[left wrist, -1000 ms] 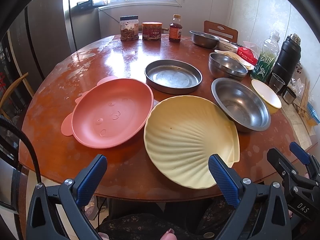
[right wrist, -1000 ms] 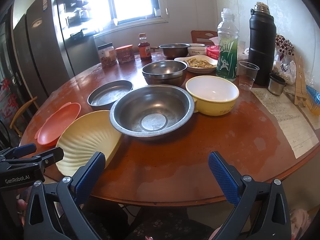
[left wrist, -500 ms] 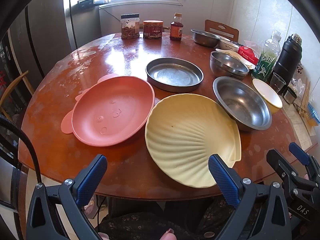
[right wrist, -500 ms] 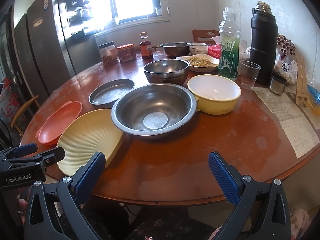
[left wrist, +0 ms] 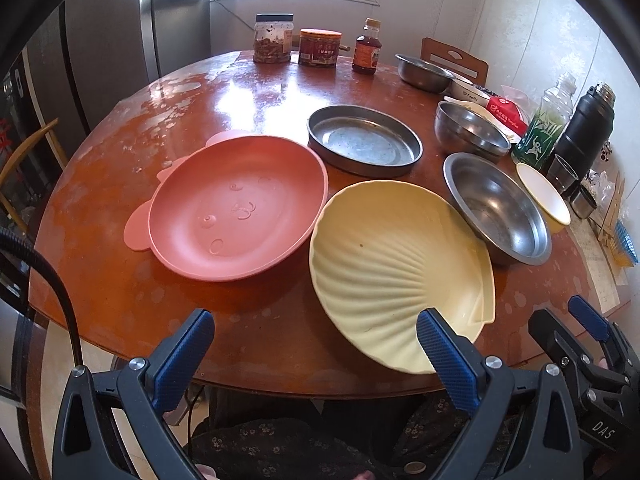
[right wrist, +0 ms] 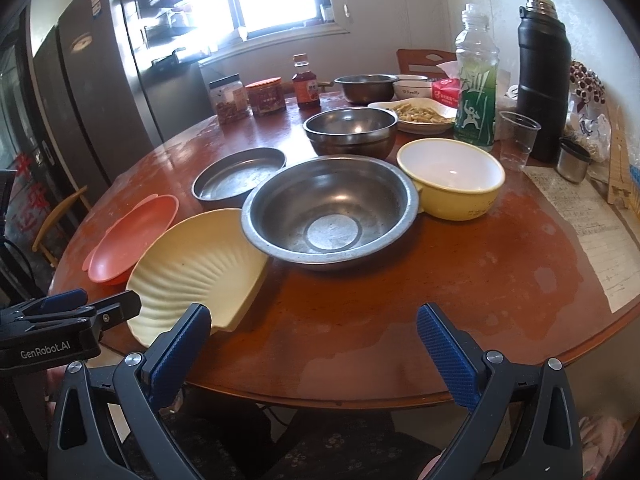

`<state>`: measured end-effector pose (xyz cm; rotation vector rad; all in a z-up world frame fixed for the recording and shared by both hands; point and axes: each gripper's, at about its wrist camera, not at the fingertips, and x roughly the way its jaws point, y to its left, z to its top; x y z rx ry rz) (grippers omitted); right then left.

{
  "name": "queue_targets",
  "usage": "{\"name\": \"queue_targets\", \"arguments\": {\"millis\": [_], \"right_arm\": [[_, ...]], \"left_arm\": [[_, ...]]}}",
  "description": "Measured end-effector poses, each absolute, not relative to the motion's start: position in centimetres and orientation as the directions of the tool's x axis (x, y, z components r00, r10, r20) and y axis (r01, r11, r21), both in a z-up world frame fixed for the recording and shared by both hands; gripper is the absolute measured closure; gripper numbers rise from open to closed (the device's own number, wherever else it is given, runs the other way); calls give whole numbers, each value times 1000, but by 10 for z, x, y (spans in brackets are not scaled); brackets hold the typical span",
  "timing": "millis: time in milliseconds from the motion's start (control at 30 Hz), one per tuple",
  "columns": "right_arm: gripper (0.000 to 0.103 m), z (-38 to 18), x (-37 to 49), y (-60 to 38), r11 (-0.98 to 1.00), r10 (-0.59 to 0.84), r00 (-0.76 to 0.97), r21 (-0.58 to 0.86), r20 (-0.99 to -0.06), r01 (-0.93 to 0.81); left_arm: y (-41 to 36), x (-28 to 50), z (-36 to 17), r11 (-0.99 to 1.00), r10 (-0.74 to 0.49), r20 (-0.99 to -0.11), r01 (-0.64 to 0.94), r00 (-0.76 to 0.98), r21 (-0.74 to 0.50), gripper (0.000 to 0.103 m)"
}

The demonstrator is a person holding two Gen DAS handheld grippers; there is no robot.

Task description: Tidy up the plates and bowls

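On the round wooden table (left wrist: 256, 92) lie a pink plate with ears (left wrist: 236, 206), a cream shell-shaped plate (left wrist: 396, 272), a flat steel pan (left wrist: 364, 140), a wide steel bowl (left wrist: 496, 206), a deeper steel bowl (left wrist: 470, 130) and a yellow bowl (left wrist: 544, 196). My left gripper (left wrist: 316, 354) is open and empty at the table's near edge, in front of the two plates. My right gripper (right wrist: 316, 344) is open and empty at the near edge, in front of the wide steel bowl (right wrist: 330, 208) and yellow bowl (right wrist: 450, 176).
Jars (left wrist: 274, 38) and a sauce bottle (left wrist: 366, 52) stand at the far side. A green bottle (right wrist: 476, 80), black flask (right wrist: 544, 80), plastic cup (right wrist: 518, 140), a food dish (right wrist: 416, 114) and papers (right wrist: 588, 228) are at the right. A fridge (right wrist: 88, 92) stands left.
Both grippers have moved a little forward toward the table, so the dishes look closer. Both stay open and nothing on the table has moved.
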<state>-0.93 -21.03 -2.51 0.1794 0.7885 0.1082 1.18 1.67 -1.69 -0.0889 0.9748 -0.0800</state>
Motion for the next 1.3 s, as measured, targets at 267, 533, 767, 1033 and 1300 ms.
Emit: {"name": "queue_targets", "arguments": {"millis": [267,533,767,1033,1300], "right_arm": [[0,-29,7,-196,972,215,673,225,-708,-74],[13,-43,18,-180,972,231,624,208,-746,-111],[47,-48,27,-173,964,264,597,218,-757,-150],[69,-45,31,-156,962,269,590,181,-761,-206],[70,-41,35,-136,950,292,563,167,-773,-264]], "left_arm": [[28,19,-28,986,-133,-845,-15,517,-164,2],[26,28,-38,987,-124,-865,-32,486,-160,24],[20,37,-37,990,-112,-864,-15,491,-138,53],[25,41,-35,979,-194,-854,37,483,-202,81],[49,43,-33,983,-174,-854,30,491,-183,84]]}}
